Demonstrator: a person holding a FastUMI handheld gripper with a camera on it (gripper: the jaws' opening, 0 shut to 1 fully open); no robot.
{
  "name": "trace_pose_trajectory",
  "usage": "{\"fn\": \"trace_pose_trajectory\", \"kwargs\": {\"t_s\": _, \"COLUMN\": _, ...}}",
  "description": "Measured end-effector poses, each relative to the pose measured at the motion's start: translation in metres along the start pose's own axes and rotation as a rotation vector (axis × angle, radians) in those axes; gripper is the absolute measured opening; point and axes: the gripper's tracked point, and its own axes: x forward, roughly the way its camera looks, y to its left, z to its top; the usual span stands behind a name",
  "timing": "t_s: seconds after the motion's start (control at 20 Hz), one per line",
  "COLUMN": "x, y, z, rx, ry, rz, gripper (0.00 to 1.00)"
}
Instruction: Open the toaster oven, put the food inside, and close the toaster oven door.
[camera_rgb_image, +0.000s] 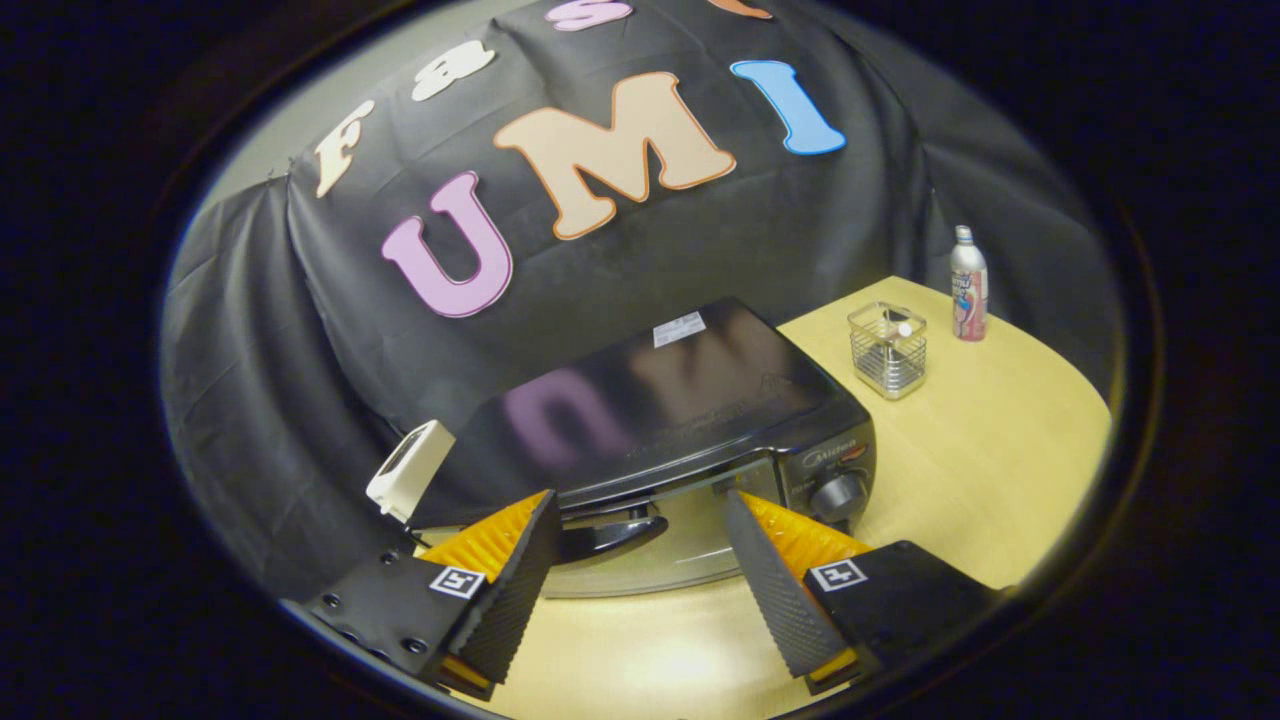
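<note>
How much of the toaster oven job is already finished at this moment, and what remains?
Nothing looks done yet. The toaster oven has its glass door closed. In hand: the tongs are open, their fingers on either side of the door handle, seemingly ready to grip it but not pressing on it. Left: pull the door open, put the food inside, then close the door. I cannot make out any food on the table.

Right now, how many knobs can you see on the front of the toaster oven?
1. A round knob sits on the toaster oven control panel, right of the glass door and just beyond the open gripper. The gripper's right finger may hide others lower down.
</note>
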Motion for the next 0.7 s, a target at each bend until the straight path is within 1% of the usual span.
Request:
{"fn": "trace_pose_trajectory", "kwargs": {"t_s": 0.25, "x": -0.003, "y": 0.001, "z": 0.004, "rx": -0.027, "ry": -0.026, "rz": -0.008, "gripper": 0.99}}
{"fn": "trace_pose_trajectory", "kwargs": {"t_s": 0.4, "x": -0.015, "y": 0.002, "z": 0.016, "rx": -0.120, "ry": -0.031, "rz": -0.043, "gripper": 0.98}}
{"fn": "trace_pose_trajectory", "kwargs": {"t_s": 0.55, "x": -0.037, "y": 0.016, "z": 0.046, "rx": -0.198, "ry": -0.081, "rz": -0.032, "gripper": 0.97}}
{"fn": "trace_pose_trajectory", "kwargs": {"t_s": 0.7, "x": -0.066, "y": 0.038, "z": 0.077, "rx": -0.220, "ry": -0.155, "rz": -0.010, "gripper": 0.97}}
